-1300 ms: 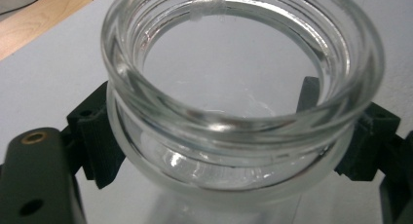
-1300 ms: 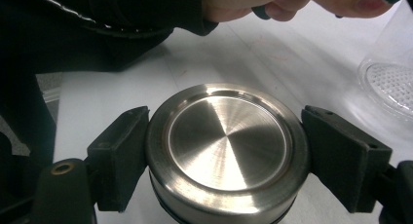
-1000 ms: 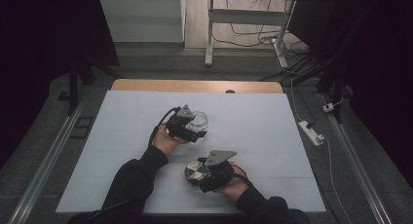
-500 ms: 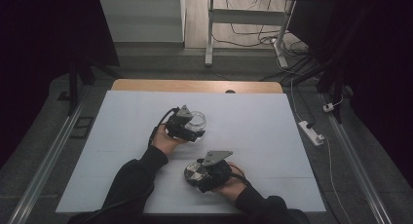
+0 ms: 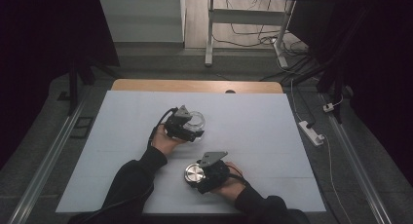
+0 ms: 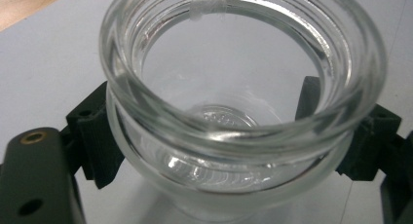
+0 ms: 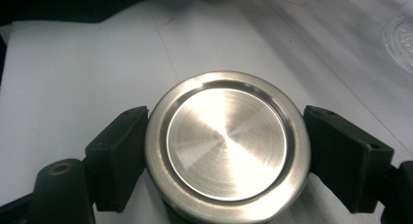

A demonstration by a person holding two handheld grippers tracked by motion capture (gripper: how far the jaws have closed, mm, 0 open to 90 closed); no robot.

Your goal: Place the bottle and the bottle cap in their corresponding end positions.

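A clear glass jar (image 5: pixel 196 120) stands mouth up on the white table top (image 5: pixel 263 131), left of centre. My left gripper (image 5: pixel 189 130) is shut on it, and in the left gripper view the black pads (image 6: pixel 97 136) press the jar (image 6: pixel 243 83) from both sides below its rim. Nearer the front edge, a round brushed-metal lid (image 5: pixel 194 174) lies flat between the jaws of my right gripper (image 5: pixel 200 177). In the right gripper view both pads (image 7: pixel 119 156) touch the lid's (image 7: pixel 226 141) rim; those jaws have just eased a little wider.
A strip of bare wood (image 5: pixel 195 85) shows at the table's far edge. On the floor to the right lies a white power strip (image 5: pixel 311 132) with its cable. Desk legs (image 5: pixel 210 34) and loose cables stand beyond the table.
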